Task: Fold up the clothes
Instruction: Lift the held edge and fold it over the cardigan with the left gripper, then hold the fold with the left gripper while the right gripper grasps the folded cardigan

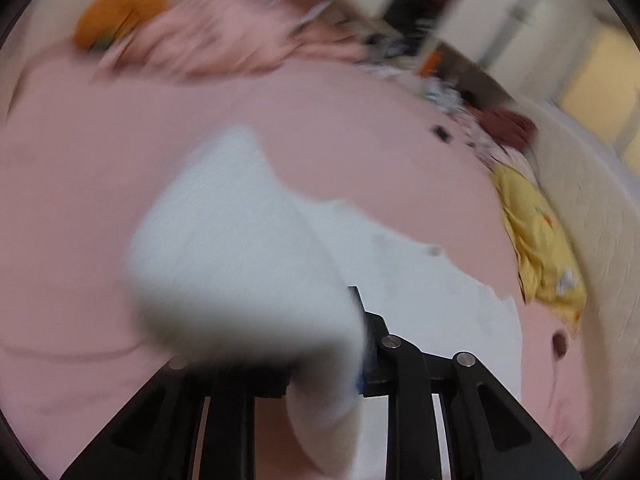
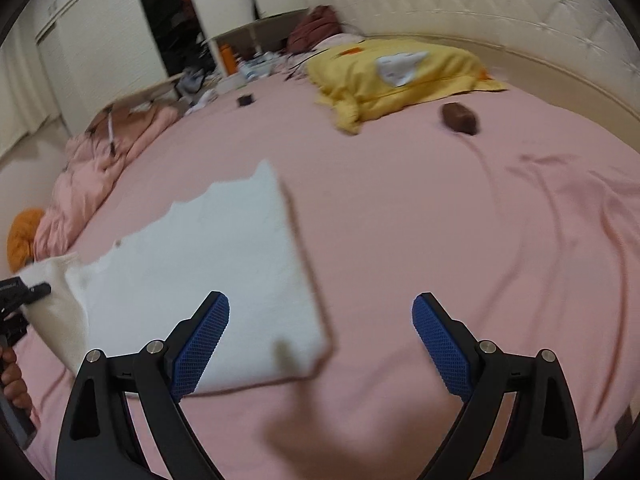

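Note:
A white garment lies partly flat on the pink bed sheet. In the left wrist view the garment is lifted and bunched over my left gripper, which is shut on its edge; the left finger is hidden under cloth and the view is blurred. In the right wrist view the left gripper holds the garment's left end up. My right gripper is open and empty, just above the sheet at the garment's near right corner.
A yellow cloth lies at the far side by the padded headboard. A brown object sits on the sheet. A pink bundle and an orange item lie at the left edge. Clutter and wardrobes stand beyond.

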